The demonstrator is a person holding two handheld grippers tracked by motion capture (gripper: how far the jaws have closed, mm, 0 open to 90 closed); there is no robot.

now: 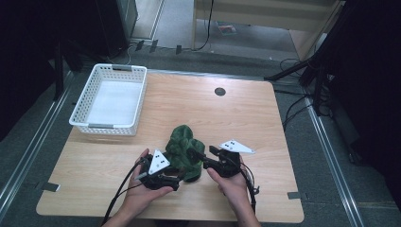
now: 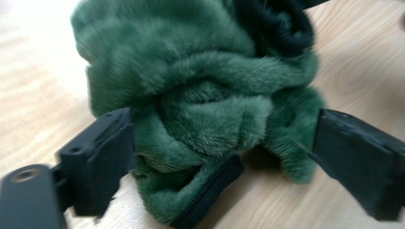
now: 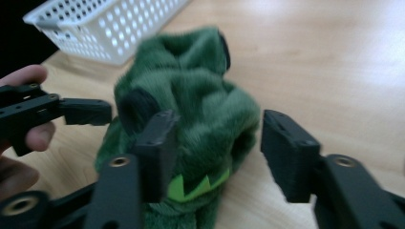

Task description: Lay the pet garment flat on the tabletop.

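So there's a fuzzy green plush thing (image 1: pixel 185 150) sitting on the wooden table (image 1: pixel 265 142), bunched up into a lump, right between the two tools. It's got black trim along an edge and a strip of lighter green zigzag, which you can see low down in the right gripper view (image 3: pixel 191 138).

The left tool (image 1: pixel 176 178) is spread wide, jaws released. In the left gripper view the plush (image 2: pixel 200 109) fills the gap between its jaws, with the fur brushing up against the left-hand jaw, while the other jaw sits just off the fabric as far as I can tell. Nothing is clamped.

The right tool (image 1: pixel 195 153) is also released, jaws apart. From its own camera the plush sits just ahead of it and partly between the jaws, with one jaw overlapping the fur and the other standing clear beside it. The left tool (image 3: pixel 86 112) pokes in from the side there, with the person's left hand (image 3: pixel 24 138) wrapped around it.

Well beyond both tools, off toward the far left corner of the table, there's a white perforated basket (image 1: pixel 109 97). A small dark round grommet (image 1: pixel 220 91) sits in the tabletop farther out past the plush.
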